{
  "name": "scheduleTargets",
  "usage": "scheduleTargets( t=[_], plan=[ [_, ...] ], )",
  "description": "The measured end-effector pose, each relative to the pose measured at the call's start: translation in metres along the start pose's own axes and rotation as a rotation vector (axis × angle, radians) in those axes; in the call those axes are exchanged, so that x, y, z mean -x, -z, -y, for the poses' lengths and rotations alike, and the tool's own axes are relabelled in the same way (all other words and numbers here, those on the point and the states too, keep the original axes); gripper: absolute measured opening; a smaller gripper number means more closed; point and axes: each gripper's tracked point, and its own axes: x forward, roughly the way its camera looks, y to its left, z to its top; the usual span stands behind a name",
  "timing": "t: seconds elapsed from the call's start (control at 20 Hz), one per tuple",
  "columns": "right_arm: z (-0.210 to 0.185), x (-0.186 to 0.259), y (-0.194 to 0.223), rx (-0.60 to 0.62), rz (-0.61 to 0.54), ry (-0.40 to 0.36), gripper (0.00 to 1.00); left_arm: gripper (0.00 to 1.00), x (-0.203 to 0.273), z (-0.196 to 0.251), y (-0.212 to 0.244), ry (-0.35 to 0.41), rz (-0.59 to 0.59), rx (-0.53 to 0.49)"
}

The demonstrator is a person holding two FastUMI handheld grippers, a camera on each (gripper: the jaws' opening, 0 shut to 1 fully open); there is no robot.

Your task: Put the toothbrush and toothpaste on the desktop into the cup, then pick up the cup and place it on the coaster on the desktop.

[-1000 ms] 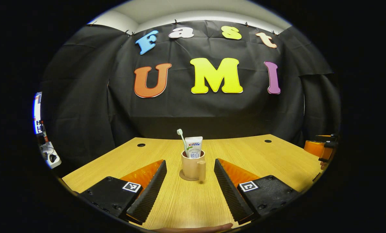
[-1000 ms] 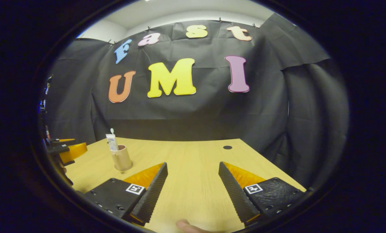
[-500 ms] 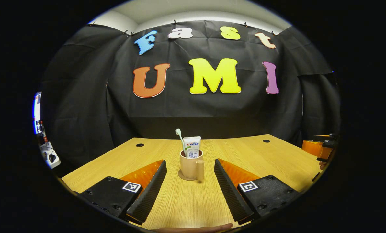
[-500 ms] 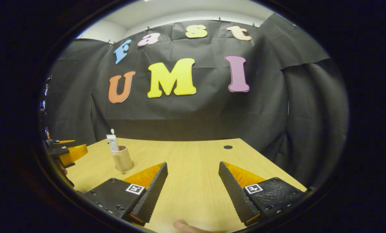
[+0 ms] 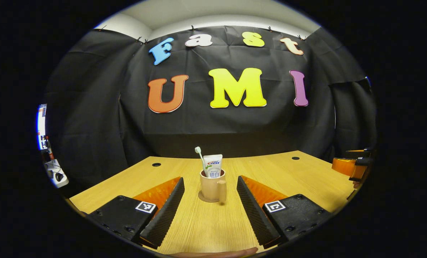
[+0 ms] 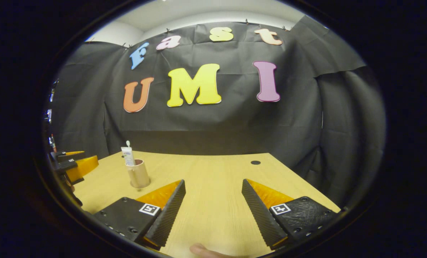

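- Since the cup (image 5: 211, 185) already stands on the coaster (image 5: 203, 197) with toothbrush (image 5: 200, 156) and toothpaste (image 5: 213, 165) inside, I judge the placement done; what's left is a clean retreat.
- Left hand-held gripper (image 5: 209, 200): jaws spread wide, nothing held, cup dead ahead at 12 o'clock between the finger lines but clear of both.
- Right hand-held gripper (image 6: 213, 204): jaws also apart and empty, over bare tabletop (image 6: 213, 179); from it the cup (image 6: 139, 175) sits off at 10 o'clock, well apart.
- Cup handle faces the left gripper, at 6 o'clock on the cup body. That's the snag point.
- Retreat advice: pull the left gripper straight back toward 6 o'clock along its own axis, no yaw, jaws kept wide so neither finger clips the handle.
- Don't lift or sweep sideways; the toothbrush leans toward 11 o'clock and the load is top-heavy, so a nudge could tip the cup off the coaster.
- Right gripper needs no move; park it where it is.
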Motion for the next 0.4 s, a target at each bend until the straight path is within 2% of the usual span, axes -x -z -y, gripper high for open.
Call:
scheduleTargets(
  t=[0.25, 0.4],
  plan=[
    [-0.006, 0.001, 0.006, 0.006, -0.009, -0.013, 0.96, 0.94, 0.0, 0.004, 0.001, 0.0, 0.005, 0.011],
    [-0.02, 0.003, 0.002, -0.021, -0.006, -0.059, 0.96, 0.94, -0.002, 0.009, 0.003, 0.011, 0.003, 0.023]
  ],
)
